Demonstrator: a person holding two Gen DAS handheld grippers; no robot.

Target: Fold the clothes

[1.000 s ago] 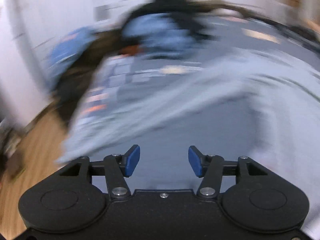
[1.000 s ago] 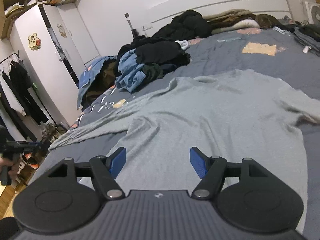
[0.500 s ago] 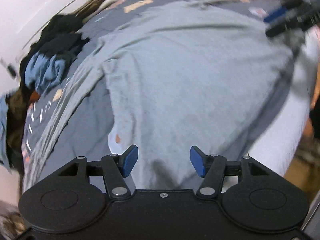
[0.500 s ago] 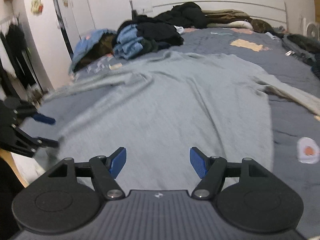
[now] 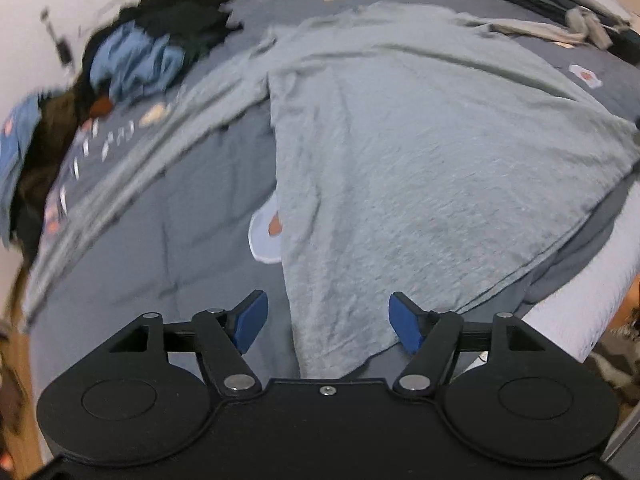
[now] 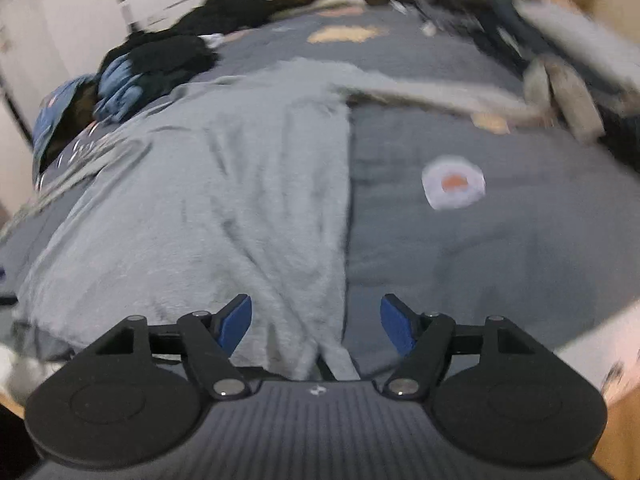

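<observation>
Both grippers have closed in on the near hem within the last second. Left gripper (image 5: 327, 323): fingers spread, straddling the lower-left corner of the grey long-sleeve shirt (image 5: 420, 152), nothing pinched. Shirt lies flat on the dark grey bedspread (image 5: 168, 248), sleeves out sideways. Right gripper (image 6: 316, 325): fingers spread over the lower-right corner, empty. Judgement: approach finished; hem pinch is next, first fold not yet begun.
</observation>
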